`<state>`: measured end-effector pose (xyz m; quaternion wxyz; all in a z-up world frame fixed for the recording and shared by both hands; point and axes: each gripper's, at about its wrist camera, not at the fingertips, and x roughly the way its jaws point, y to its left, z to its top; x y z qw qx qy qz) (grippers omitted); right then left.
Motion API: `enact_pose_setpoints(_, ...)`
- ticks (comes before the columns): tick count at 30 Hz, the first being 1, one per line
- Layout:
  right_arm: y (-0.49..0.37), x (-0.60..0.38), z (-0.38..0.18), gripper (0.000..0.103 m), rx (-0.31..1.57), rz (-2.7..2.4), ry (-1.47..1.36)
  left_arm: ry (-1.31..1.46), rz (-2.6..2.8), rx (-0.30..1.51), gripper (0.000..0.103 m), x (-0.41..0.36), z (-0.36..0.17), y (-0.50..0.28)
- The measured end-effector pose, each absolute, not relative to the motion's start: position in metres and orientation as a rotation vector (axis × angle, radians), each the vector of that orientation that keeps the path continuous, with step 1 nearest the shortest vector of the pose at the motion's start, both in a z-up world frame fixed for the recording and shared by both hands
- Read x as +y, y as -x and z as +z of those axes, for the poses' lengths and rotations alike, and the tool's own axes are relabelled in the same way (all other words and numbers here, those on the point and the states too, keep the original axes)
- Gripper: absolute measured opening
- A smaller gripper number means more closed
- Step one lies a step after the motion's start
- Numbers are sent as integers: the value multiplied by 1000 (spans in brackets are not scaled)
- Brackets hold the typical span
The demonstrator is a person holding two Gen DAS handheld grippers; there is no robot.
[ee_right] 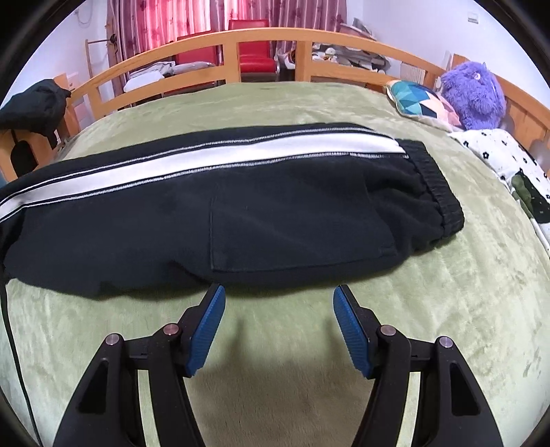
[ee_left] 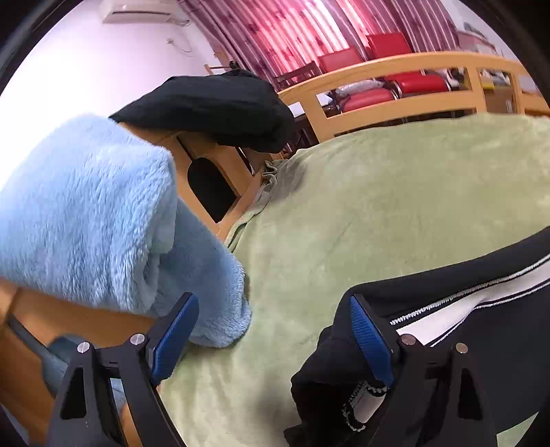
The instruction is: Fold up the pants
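Lying folded on green blanket point(ee_right: 447, 309), black pants point(ee_right: 240, 213), left claw point(ee_left: 275, 337) gaping, right claw point(ee_right: 279, 326) parted, empty

bright daylight through red curtains point(ee_left: 309, 31); fisheye edges warped, perhaps slightly blurred.

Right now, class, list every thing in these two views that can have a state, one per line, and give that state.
pants: lying flat on the bed, folded lengthwise, white stripe up
left gripper: open, holding nothing
right gripper: open, holding nothing, just short of the pants
green blanket: spread over the bed
blue fleece: draped over the wooden frame
black garment: draped over the bed frame
curtains: drawn
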<state>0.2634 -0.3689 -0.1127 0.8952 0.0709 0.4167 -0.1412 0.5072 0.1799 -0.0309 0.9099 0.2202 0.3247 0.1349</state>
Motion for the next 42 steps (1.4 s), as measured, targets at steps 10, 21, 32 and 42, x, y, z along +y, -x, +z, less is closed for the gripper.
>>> enact_pose_setpoints(10, -263, -372, -119, 65, 883, -295, -153, -226, 75, 799, 78, 180, -48, -527)
enact_pose_setpoints(21, -266, -373, -120, 65, 853, -315, -146, -98, 52, 799, 70, 153, -90, -437)
enact_pose_setpoints(32, -259, -404, -143, 65, 885, -247, -327, 248, -85, 921, 70, 119, -158, -369)
enact_pose_setpoints(42, -275, -440, -169, 79, 838, -164, -662, 468, -48, 923, 70, 108, -184, -399)
